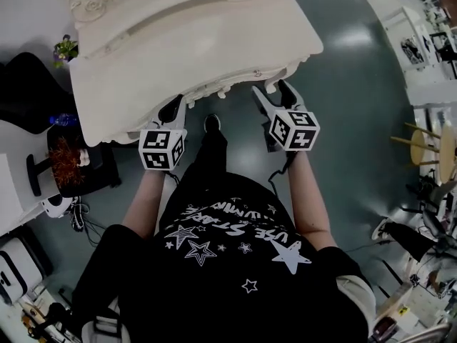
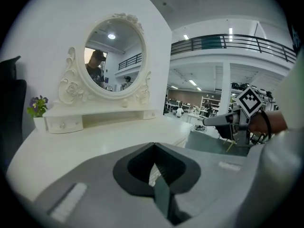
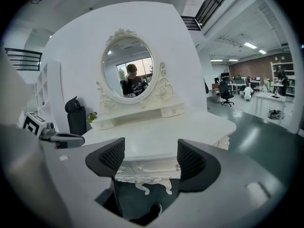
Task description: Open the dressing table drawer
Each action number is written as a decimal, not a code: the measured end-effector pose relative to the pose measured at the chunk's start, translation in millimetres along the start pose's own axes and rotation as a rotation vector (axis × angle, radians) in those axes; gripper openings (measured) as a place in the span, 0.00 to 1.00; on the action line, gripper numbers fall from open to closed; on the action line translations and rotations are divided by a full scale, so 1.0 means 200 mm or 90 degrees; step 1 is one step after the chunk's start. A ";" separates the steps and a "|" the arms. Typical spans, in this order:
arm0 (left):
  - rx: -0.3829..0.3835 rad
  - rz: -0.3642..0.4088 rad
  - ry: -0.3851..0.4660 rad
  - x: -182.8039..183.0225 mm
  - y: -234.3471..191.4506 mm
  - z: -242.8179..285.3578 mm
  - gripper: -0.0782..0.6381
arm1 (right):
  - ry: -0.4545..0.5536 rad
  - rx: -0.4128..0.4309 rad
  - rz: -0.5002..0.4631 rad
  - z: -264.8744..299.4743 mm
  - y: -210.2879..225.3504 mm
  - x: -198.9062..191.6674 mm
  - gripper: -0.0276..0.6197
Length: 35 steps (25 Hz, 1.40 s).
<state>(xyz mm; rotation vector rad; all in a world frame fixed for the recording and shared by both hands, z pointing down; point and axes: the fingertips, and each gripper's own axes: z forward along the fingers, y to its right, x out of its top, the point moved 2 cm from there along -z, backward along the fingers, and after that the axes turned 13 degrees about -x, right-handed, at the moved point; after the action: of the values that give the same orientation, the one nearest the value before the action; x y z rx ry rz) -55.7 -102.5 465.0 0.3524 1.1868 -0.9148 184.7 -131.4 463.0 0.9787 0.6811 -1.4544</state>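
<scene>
The white dressing table stands in front of me, its carved front apron just beyond my jaws. Small drawers with round knobs sit on its upper shelf under the oval mirror. My left gripper is shut with nothing in it, its tip at the table's front left edge; in its own view the pads meet over the tabletop. My right gripper is open, facing the front edge. Between its pads I see the apron, untouched.
A black chair, a small potted plant and a blue bottle are left of the table. A wooden stool stands on the green floor at the right. A shoe shows under the table's front.
</scene>
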 end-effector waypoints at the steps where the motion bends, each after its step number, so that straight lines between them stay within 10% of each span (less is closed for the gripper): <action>1: -0.003 -0.002 0.002 0.03 -0.04 0.07 0.11 | -0.006 -0.006 -0.003 0.07 0.02 0.02 0.60; 18: -0.052 -0.040 -0.042 0.30 -0.59 0.90 0.11 | -0.087 -0.068 -0.031 1.22 0.28 0.43 0.54; 35: -0.026 -0.059 -0.069 0.37 -0.69 1.04 0.11 | -0.078 -0.115 -0.156 1.70 0.28 0.58 0.39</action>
<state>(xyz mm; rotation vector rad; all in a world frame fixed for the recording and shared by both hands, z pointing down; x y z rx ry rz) -21.9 -356.4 506.2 0.2133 1.1280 -0.9771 183.7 -488.5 530.7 0.6792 0.8490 -1.6202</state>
